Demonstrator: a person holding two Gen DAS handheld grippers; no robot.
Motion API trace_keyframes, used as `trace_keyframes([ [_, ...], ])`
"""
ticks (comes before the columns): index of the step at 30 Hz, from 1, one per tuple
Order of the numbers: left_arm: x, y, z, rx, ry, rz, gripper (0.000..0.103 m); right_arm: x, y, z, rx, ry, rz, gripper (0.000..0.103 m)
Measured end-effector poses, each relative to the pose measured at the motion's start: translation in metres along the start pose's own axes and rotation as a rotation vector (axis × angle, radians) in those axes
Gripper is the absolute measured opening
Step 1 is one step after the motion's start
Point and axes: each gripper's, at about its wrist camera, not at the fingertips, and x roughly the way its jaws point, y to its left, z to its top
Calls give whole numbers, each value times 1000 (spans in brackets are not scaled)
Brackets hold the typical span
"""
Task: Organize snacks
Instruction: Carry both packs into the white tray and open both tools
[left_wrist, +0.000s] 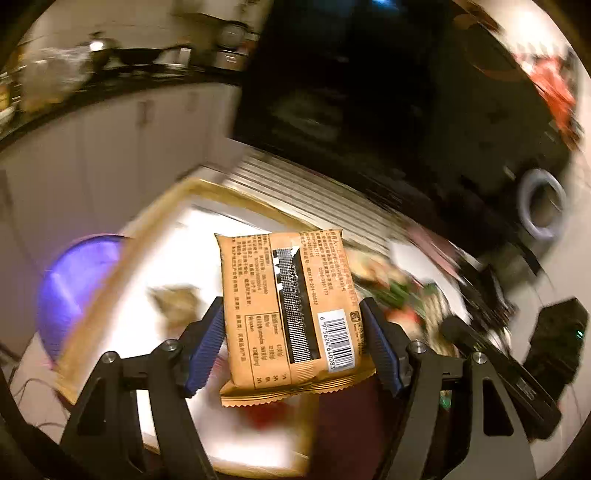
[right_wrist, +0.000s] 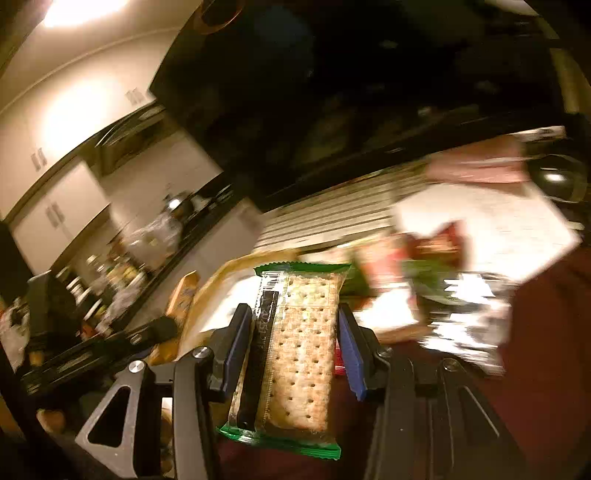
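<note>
An orange snack packet (left_wrist: 290, 314) with a barcode and printed back label is lifted in the air, and my left gripper (left_wrist: 293, 325) is shut on its two sides with blue pads. Below it lies a white tray with a tan wooden rim (left_wrist: 110, 266). In the right wrist view, a clear cracker pack with green ends (right_wrist: 299, 350) stands clamped between blue pads, my right gripper (right_wrist: 293, 341) shut on it. Behind it a blurred heap of snack packets (right_wrist: 424, 280) lies on a dark red surface.
A purple round object (left_wrist: 70, 288) sits left of the tray. Slatted boards (left_wrist: 314, 192) and a large dark screen (left_wrist: 369, 92) stand behind. A kitchen counter with pots (left_wrist: 110, 55) runs along the back. Black tripod gear (left_wrist: 517, 369) lies at the right. Much of both views is motion-blurred.
</note>
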Motion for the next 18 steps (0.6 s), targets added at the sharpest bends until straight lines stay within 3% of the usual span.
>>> trace_keyframes([
  [3,5,28,20,-55,-4,54,72,42,24,13,-9,83,54,46],
  [6,22,42,37,-41,25,102,72,83,46,28,-13,153,57,46],
  [12,59,60,51,-37,115,142,72,149,64,37,-44,189,-37,46],
  [18,77,59,50,-31,187,171,72,165,48,22,-14,228,-68,46],
])
